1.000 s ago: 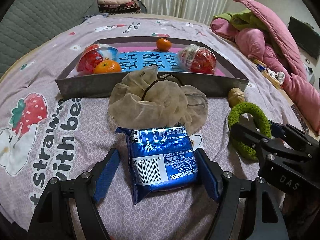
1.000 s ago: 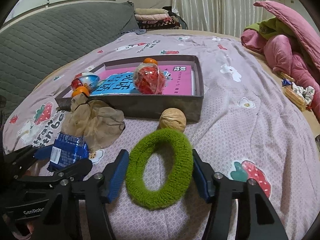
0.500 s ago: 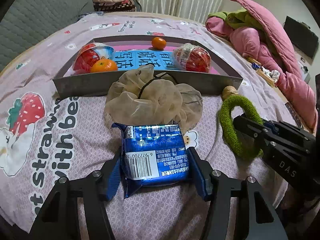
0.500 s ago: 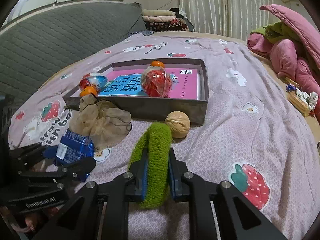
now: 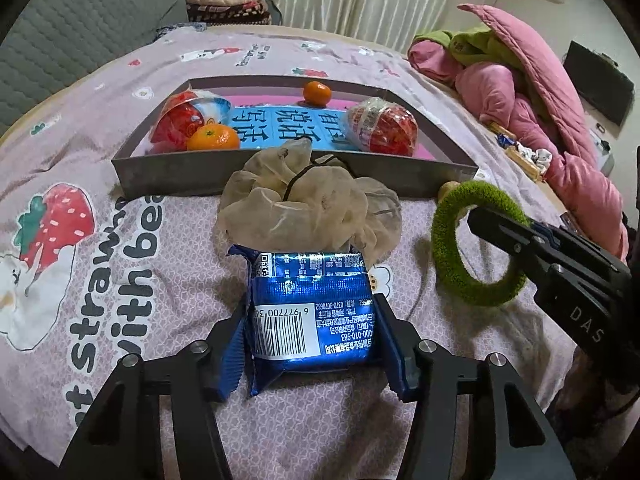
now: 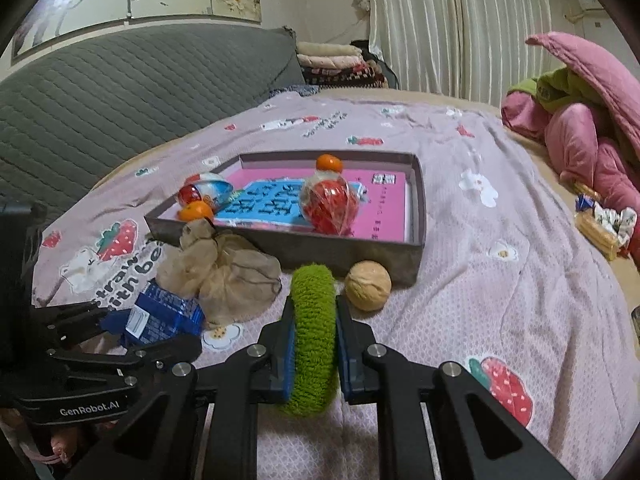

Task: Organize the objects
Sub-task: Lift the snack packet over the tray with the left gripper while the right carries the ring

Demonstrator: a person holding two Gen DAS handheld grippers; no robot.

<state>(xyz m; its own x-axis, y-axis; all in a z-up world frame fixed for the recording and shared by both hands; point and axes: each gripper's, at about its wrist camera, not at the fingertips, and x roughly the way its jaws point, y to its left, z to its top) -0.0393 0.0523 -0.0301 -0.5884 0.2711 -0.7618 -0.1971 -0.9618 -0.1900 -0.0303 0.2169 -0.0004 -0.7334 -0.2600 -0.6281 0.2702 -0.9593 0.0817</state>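
Green ring (image 6: 313,334) clamped in right gripper (image 6: 314,354), blue packet (image 5: 310,312) clamped in left gripper (image 5: 310,346): lift both clear, then lower gently into box (image 5: 256,176).

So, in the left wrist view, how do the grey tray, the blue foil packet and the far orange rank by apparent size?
1. grey tray
2. blue foil packet, though its nearness to the camera enlarges it
3. far orange

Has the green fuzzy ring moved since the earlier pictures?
Yes. The green fuzzy ring lay flat before; now it stands on edge, clamped in the right gripper, its top rising toward the walnut.
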